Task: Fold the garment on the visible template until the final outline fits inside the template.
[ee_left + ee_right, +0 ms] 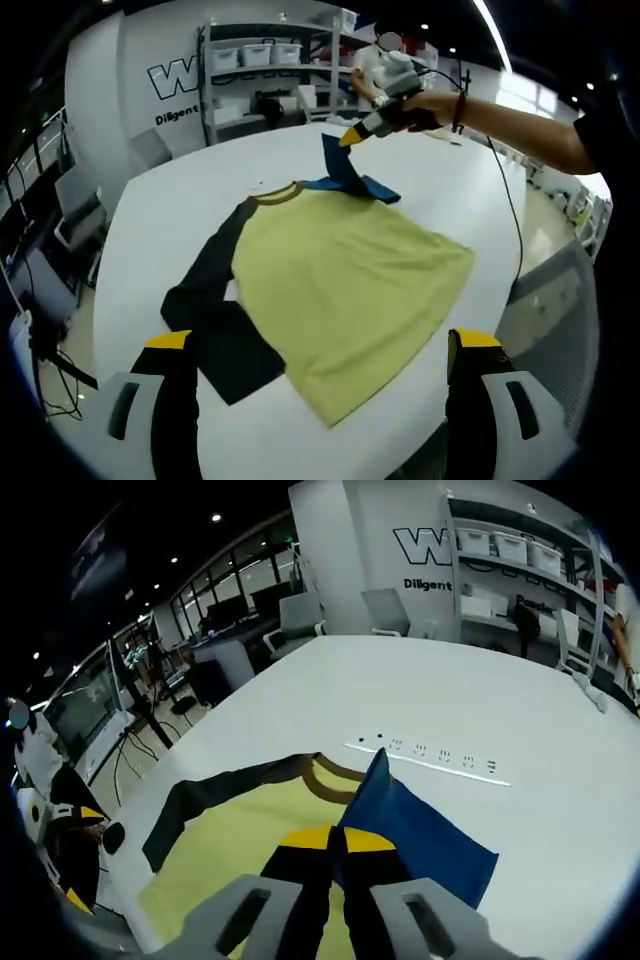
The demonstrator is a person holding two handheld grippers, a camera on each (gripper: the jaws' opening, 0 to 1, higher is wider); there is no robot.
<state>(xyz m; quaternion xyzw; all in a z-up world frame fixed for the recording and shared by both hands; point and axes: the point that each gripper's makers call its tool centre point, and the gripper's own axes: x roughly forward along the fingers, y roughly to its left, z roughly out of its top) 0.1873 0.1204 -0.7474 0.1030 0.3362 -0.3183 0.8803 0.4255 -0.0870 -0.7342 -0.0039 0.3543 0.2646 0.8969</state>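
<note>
A long-sleeved shirt (340, 290) lies flat on the white table (180, 210), with a yellow-green body, a brown collar (280, 195) and a black sleeve (215, 320). Its blue sleeve (345, 170) is lifted off the table at the far end. My right gripper (362, 130), held by a person's hand (425, 105), is shut on it. In the right gripper view the jaws (335, 842) are closed on the blue sleeve (425, 840), above the yellow body (225, 855) and the collar (330, 773). My left gripper (320, 342) is open over the shirt's near hem, holding nothing.
A thin pale line with small dark marks (430, 757) runs across the table beyond the collar. Shelves with bins (265, 70) stand behind the table, with chairs (75, 215) to its left. A cable (510, 210) trails off the right edge. Desks and monitors (215, 620) stand further off.
</note>
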